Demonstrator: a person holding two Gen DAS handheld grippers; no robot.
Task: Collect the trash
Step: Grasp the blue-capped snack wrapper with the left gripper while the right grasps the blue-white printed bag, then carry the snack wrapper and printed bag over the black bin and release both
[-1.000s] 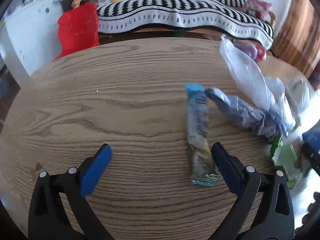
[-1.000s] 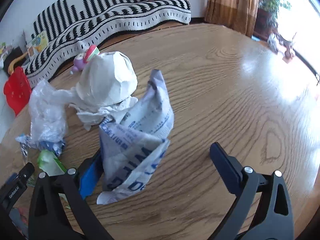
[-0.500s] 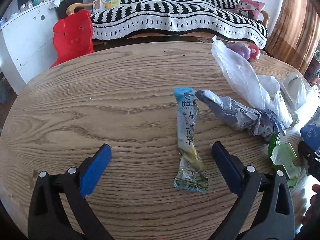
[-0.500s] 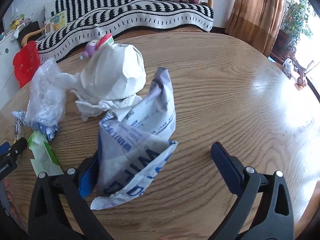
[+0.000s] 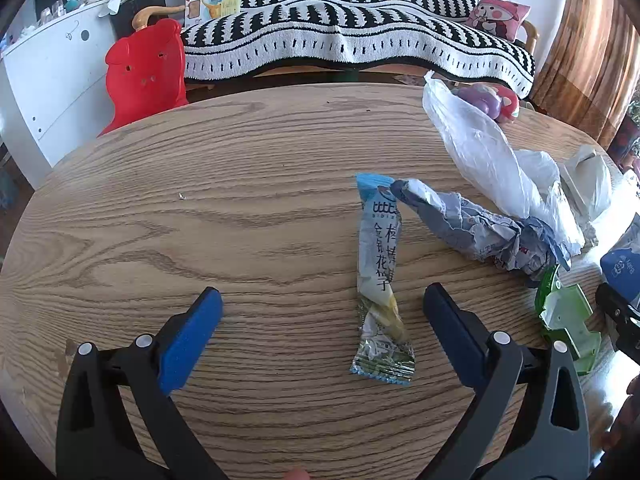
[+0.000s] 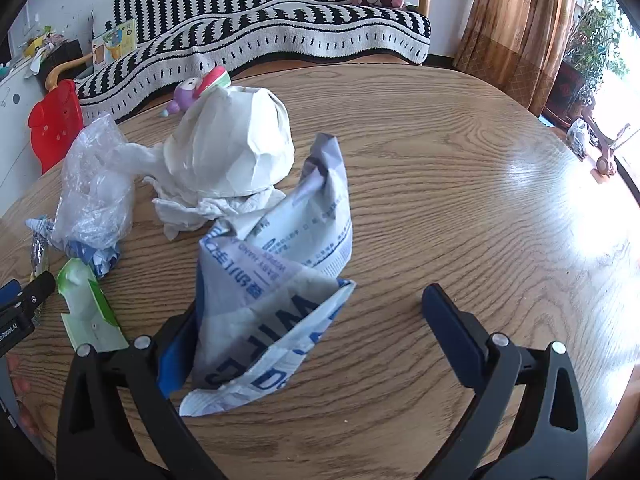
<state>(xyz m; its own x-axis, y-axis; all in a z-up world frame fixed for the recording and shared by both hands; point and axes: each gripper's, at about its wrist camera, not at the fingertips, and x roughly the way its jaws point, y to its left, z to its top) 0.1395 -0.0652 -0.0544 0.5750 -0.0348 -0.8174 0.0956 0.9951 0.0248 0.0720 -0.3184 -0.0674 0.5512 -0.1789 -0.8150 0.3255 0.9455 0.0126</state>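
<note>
— Claws first: how do they stand?
— Left claw (image 5: 322, 312) gapes wide over the tabletop (image 5: 200, 208), gripping nothing. A snack wrapper (image 5: 380, 280) lies between its fingers, nearer the right one.
— And the right claw (image 6: 308, 320)?
— Spread wide too; a wipes pack (image 6: 276, 280) leans against its left finger, clear of the right.
— Beyond?
— Ahead-left of the right claw: tissue (image 6: 200, 208), a paper bowl (image 6: 232, 144), a plastic bag (image 6: 96, 184), a green wrapper (image 6: 86, 304).
</note>
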